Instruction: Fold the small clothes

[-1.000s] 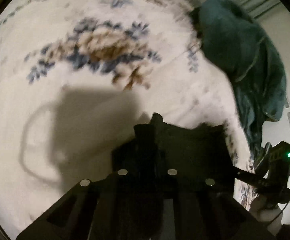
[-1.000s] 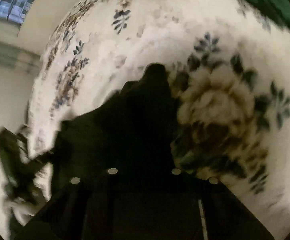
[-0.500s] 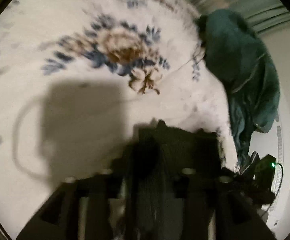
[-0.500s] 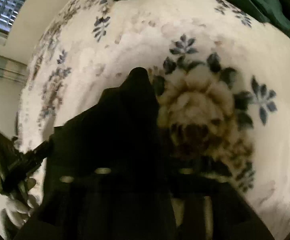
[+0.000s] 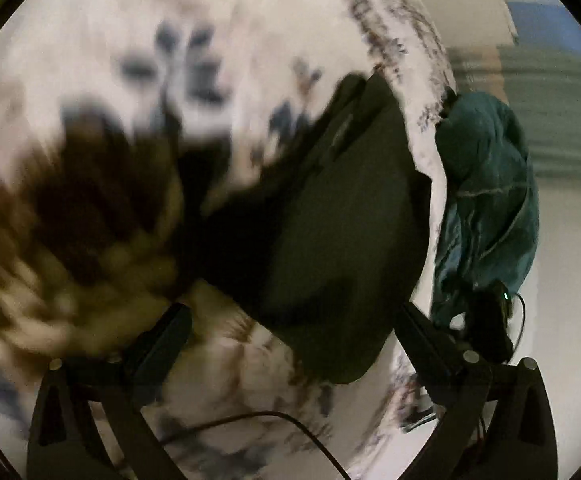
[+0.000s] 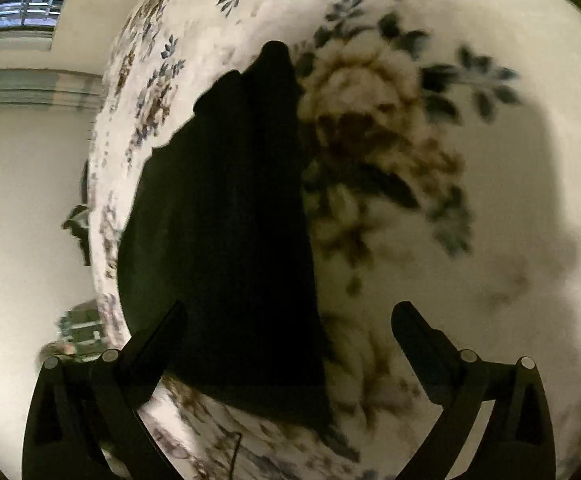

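Observation:
A black garment [image 5: 338, 220] lies folded on a white floral blanket [image 5: 250, 20]. In the left wrist view, which is motion-blurred, it sits ahead and to the right. My left gripper [image 5: 290, 324] is opening wide; the garment's near end lies below the gap and neither finger [image 5: 162, 340] touches it. In the right wrist view the black garment [image 6: 226, 240] stretches away from my right gripper [image 6: 290, 328], which is also opening wide. Its left finger [image 6: 158, 344] hovers over the cloth's near edge without pressing on it.
A teal garment [image 5: 490, 200] is heaped at the blanket's right edge, with a black device showing a green light [image 5: 490, 320] below it. A thin cable [image 5: 270, 420] crosses the blanket near me. The blanket's edge [image 6: 98, 200] drops to pale floor on the left.
Both grippers went from shut on the black garment to wide open and let it go. The left one rolled and swung sideways; the right one drew back a little.

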A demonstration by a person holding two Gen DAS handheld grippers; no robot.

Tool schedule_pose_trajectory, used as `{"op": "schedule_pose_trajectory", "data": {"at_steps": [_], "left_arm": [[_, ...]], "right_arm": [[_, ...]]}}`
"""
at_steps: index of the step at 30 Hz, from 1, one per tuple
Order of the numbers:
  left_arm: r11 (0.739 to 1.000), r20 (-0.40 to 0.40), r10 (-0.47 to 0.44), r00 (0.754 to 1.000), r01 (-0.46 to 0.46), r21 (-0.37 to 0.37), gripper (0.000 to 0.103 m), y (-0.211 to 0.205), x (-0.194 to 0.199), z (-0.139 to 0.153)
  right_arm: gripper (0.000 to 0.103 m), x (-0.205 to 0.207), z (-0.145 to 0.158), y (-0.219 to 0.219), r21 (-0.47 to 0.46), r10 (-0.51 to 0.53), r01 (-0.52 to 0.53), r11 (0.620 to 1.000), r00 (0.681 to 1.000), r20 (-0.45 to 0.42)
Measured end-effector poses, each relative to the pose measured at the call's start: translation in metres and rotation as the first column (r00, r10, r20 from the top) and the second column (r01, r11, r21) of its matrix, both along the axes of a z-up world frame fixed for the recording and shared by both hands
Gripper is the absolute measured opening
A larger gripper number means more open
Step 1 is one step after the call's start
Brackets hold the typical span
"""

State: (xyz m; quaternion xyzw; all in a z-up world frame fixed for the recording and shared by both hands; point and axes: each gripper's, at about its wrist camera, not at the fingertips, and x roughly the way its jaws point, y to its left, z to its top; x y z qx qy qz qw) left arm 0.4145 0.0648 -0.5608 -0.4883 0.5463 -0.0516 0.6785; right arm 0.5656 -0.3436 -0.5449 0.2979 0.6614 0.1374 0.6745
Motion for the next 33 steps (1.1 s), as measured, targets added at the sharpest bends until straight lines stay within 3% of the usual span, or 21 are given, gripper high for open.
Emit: {"op": "schedule_pose_trajectory", "data": {"at_steps": [2,6,7,8,9,10,11,12,13,15,19,22,24,27,28,30,32,33], "left_arm": [[1.0,-0.005,0.017,1.0,-0.018,-0.017,0.103,-0.014,0.009,-0.018],[0.995,0.022,0.1,0.995,-0.1,0.011,0.103,-0.021,0.027,-0.025],[0.99,0.064,0.139,0.988,-0.139,0.006,0.09,-0.019,0.03,-0.021],[0.988,0.089,0.147,0.985,-0.151,0.044,0.043,-0.018,0.035,-0.015],[0.989,0.094,0.131,0.987,-0.136,0.057,0.033,-0.018,0.04,-0.012],[0.989,0.098,0.124,0.987,-0.131,0.062,0.029,-0.017,0.044,-0.008],[0.99,0.104,0.12,0.987,-0.127,0.064,0.028,-0.015,0.047,-0.003],[0.992,0.103,0.099,0.99,-0.107,0.073,0.028,-0.013,0.052,0.004],[0.994,0.1,0.075,0.992,-0.083,0.077,0.028,-0.01,0.056,0.009],[0.997,0.094,0.019,0.995,-0.026,0.076,0.028,0.0,0.065,0.019],[0.991,0.102,-0.114,0.988,0.106,0.083,0.027,0.016,0.081,0.04],[0.971,0.087,-0.226,0.97,0.217,0.099,0.027,0.03,0.093,0.047],[0.945,0.063,-0.315,0.947,0.307,0.109,0.028,0.03,0.107,0.048],[0.887,-0.026,-0.431,0.902,0.428,0.172,0.034,0.026,0.121,0.03],[0.88,-0.063,-0.436,0.898,0.44,0.181,0.038,0.026,0.118,0.024],[0.882,-0.068,-0.426,0.902,0.431,0.192,0.047,0.027,0.114,0.022],[0.873,-0.055,-0.4,0.915,0.399,0.28,0.076,0.028,0.093,0.039],[0.875,-0.045,-0.386,0.921,0.381,0.299,0.08,0.028,0.082,0.048]], "right_arm": [[0.103,0.024,-0.014,0.005,0.035,0.011,-0.011,0.999,1.0,0.004],[0.103,0.078,-0.051,0.023,0.088,0.037,-0.034,0.996,0.999,-0.026],[0.103,0.087,-0.06,0.03,0.107,0.044,-0.039,0.993,0.998,-0.042],[0.103,0.093,-0.067,0.037,0.115,0.059,-0.052,0.992,0.997,-0.057],[0.103,0.096,-0.069,0.042,0.108,0.058,-0.052,0.993,0.997,-0.056],[0.103,0.097,-0.067,0.047,0.105,0.041,-0.038,0.994,0.999,-0.029],[0.089,0.094,-0.064,0.05,0.117,0.022,-0.022,0.993,1.0,-0.001],[0.049,0.092,-0.062,0.053,0.124,0.019,-0.019,0.992,1.0,0.004],[0.046,0.087,-0.062,0.054,0.098,0.006,-0.005,0.995,1.0,-0.005],[0.033,0.07,-0.055,0.044,0.145,-0.075,0.073,0.987,0.997,0.006],[0.03,0.022,-0.031,0.029,0.206,-0.192,0.187,0.96,0.981,0.004],[0.028,-0.039,-0.012,0.029,0.203,-0.261,0.258,0.945,0.965,-0.014],[0.027,-0.083,-0.006,0.033,0.201,-0.318,0.323,0.925,0.946,-0.057],[0.027,-0.147,0.004,0.057,0.151,-0.367,0.375,0.914,0.927,-0.082],[0.027,-0.159,0.002,0.067,0.142,-0.364,0.374,0.917,0.927,-0.093],[0.039,-0.172,-0.011,0.079,0.109,-0.359,0.375,0.921,0.923,-0.136],[0.051,-0.176,-0.023,0.08,0.093,-0.354,0.376,0.922,0.916,-0.192],[0.056,-0.178,-0.026,0.076,0.083,-0.34,0.366,0.927,0.913,-0.226]]}}
